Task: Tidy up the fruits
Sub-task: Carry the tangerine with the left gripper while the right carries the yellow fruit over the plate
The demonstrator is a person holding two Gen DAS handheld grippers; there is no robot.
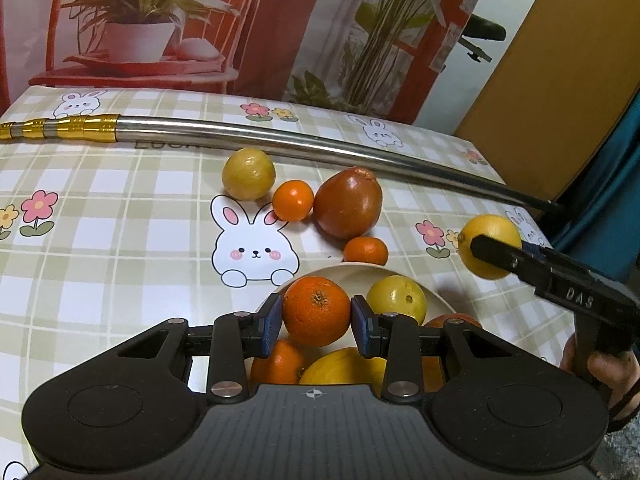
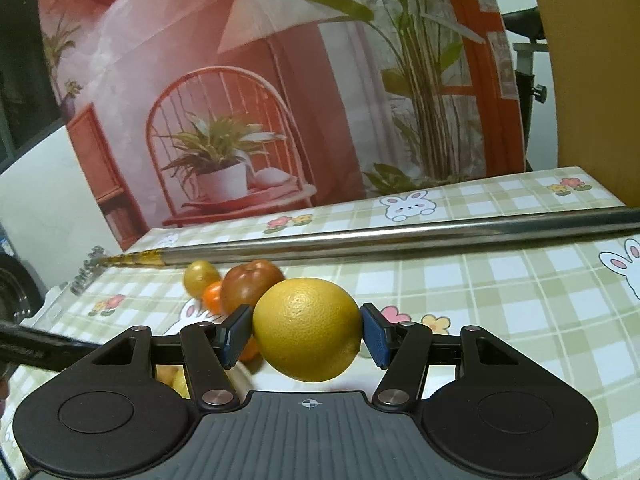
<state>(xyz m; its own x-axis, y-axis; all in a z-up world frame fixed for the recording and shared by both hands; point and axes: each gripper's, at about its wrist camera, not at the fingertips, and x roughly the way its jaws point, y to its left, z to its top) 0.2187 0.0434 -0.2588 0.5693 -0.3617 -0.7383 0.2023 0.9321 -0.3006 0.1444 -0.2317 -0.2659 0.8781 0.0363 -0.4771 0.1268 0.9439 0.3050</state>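
Right gripper (image 2: 307, 330) clenched on a lemon (image 2: 307, 329), held off the tablecloth (image 2: 500, 300), open cloth to its right up to the steel pole (image 2: 400, 240). Left gripper (image 1: 316, 322) clamps an orange (image 1: 316, 310) over the bowl (image 1: 434, 298), w/ loose fruit just beyond the rim.

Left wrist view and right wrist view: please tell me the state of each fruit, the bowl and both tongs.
Left tongs: shut on orange, above bowl.
Right tongs: shut on lemon, lifted off table.
Bowl: holds several fruits.
Brown pear-shaped fruit: lying on tablecloth.
Two small tangerines: on tablecloth.
Yellow-green fruit: on tablecloth.
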